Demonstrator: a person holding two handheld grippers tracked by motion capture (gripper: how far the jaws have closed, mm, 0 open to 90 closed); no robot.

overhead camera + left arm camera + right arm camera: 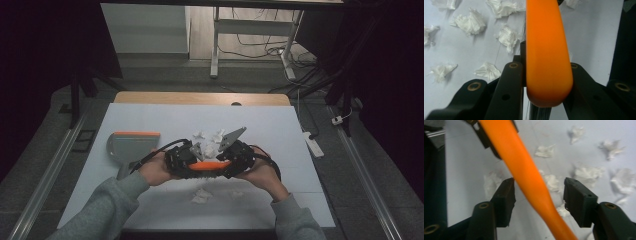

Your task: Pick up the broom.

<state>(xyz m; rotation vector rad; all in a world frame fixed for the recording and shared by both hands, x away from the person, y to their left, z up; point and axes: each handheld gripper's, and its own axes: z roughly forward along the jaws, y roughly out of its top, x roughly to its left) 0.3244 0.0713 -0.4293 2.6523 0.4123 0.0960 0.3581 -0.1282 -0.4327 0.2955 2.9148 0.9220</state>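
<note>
Above the middle of the white surface (pixel 280 130), the two hands hold an orange handle (pixel 210 165) level between them. The left tongs (pixel 543 75) are clamped on its thick rounded end, both black jaws pressed flat against its sides. The right tongs (pixel 537 192) stand around the thinner stretch of the same handle with a gap showing on each side, so their pads do not press it; they are open, with the handle running slantwise between the jaws. Crumpled white paper scraps (pixel 471 23) lie scattered on the surface beneath and around the tongs. A grey dustpan with an orange edge (pixel 132 145) rests to the left, near the left sleeve (pixel 105 205).
</note>
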